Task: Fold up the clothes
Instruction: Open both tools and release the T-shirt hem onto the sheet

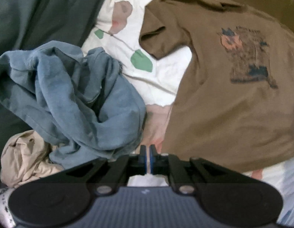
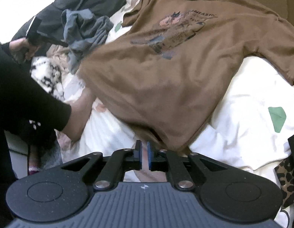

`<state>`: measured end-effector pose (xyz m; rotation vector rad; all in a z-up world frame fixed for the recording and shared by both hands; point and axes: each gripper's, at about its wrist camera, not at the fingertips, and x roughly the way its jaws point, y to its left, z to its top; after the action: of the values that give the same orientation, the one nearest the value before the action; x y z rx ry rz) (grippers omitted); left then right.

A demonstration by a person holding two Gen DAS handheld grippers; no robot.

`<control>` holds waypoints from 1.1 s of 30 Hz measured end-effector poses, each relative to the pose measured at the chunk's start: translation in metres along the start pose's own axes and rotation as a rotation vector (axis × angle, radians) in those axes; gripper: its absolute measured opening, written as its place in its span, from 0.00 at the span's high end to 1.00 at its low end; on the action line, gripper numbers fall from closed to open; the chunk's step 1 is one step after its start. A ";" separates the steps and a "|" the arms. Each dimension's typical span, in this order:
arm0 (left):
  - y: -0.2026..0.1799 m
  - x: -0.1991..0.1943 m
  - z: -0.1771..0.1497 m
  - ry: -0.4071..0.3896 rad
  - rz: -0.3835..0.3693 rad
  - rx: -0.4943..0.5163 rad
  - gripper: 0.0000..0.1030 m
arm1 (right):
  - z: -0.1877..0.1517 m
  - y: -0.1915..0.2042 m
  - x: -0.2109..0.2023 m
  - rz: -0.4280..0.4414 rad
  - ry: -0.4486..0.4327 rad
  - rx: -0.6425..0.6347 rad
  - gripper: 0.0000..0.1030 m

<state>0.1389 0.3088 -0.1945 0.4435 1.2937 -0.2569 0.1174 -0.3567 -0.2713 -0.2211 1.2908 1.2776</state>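
A brown T-shirt (image 1: pixel 228 102) with a dark printed picture lies spread face up on a white bed sheet (image 1: pixel 166 76); it also shows in the right wrist view (image 2: pixel 166 76). My left gripper (image 1: pixel 147 148) is shut and empty, just off the shirt's lower left hem. My right gripper (image 2: pixel 144 146) is nearly closed, with a thin gap between its blue pads, and holds nothing; it sits just below the shirt's bottom hem. The left gripper also shows far left in the right wrist view (image 2: pixel 35 32), held in a hand.
A crumpled blue garment (image 1: pixel 76 98) and a beige one (image 1: pixel 23 161) lie left of the shirt. Dark green fabric (image 1: pixel 42 9) fills the back left. The sheet (image 2: pixel 251 98) has green and pink patches. A leopard-print item (image 2: pixel 286 180) sits at the right edge.
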 end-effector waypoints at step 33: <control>-0.060 0.084 0.170 -0.339 0.001 0.087 0.71 | 0.076 -0.072 -0.008 -0.318 -0.260 0.150 0.75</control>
<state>0.2823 0.1831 -0.2505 0.4528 0.9535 -0.3716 0.2200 -0.3317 -0.2740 -0.1411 1.0730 0.9021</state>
